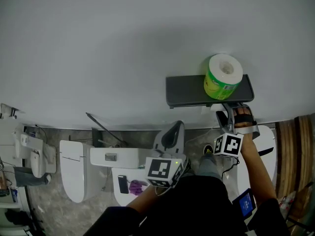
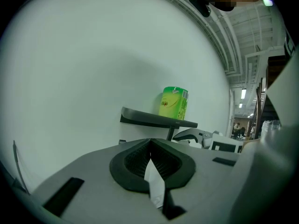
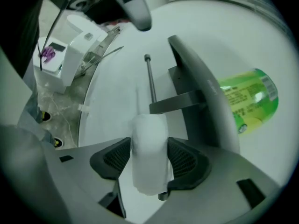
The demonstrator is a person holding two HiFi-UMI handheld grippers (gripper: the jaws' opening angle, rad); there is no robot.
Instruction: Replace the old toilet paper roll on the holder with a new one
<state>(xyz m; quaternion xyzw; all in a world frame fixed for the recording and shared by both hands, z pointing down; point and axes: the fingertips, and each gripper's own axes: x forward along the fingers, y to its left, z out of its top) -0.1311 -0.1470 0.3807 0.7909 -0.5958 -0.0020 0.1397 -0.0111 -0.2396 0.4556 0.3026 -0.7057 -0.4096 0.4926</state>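
1. Right gripper sits just under the right end of the shelf. Its jaws are partly apart and clamped on the white old roll.
2. That roll is off the bare rod, probably so the rod is free for loading.
3. The green-wrapped new roll stands on the shelf's right end, likely parked within easy reach.
4. The left gripper hangs lower, jaws together, pinching a scrap of paper.

Green-wrapped roll (right gripper view) partly behind shelf
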